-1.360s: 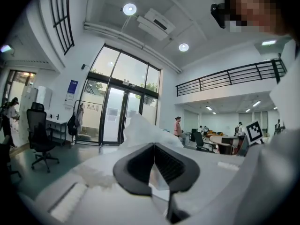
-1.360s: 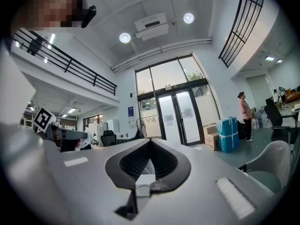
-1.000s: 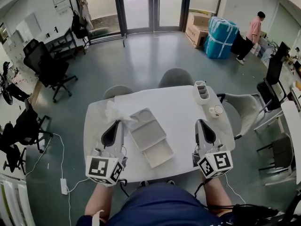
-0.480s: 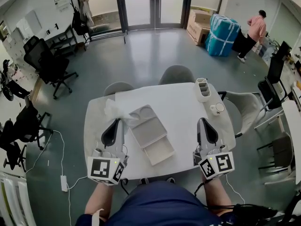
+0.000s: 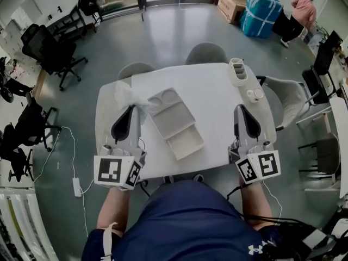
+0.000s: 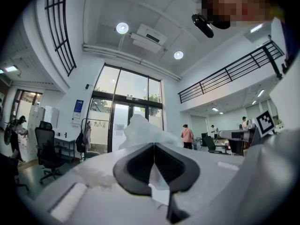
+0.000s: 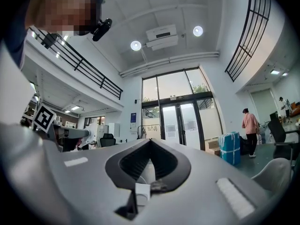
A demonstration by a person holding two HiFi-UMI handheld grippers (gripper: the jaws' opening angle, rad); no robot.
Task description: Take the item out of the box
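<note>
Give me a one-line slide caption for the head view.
At a white table, the left gripper pinches crumpled white wrapping beside the open box; the right gripper is shut, empty.

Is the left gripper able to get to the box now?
Probably yes: the box lies open on the table right beside the left gripper, with nothing between them. But its jaws are shut on a white wrapper, so it couldn't grab anything.

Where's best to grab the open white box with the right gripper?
The box lies flat and open, its halves likely too wide to span, so pinch the thin raised rim of the nearer half, on its right edge. Come from the right, where the right gripper sits, one finger inside the wall, one outside.
</note>
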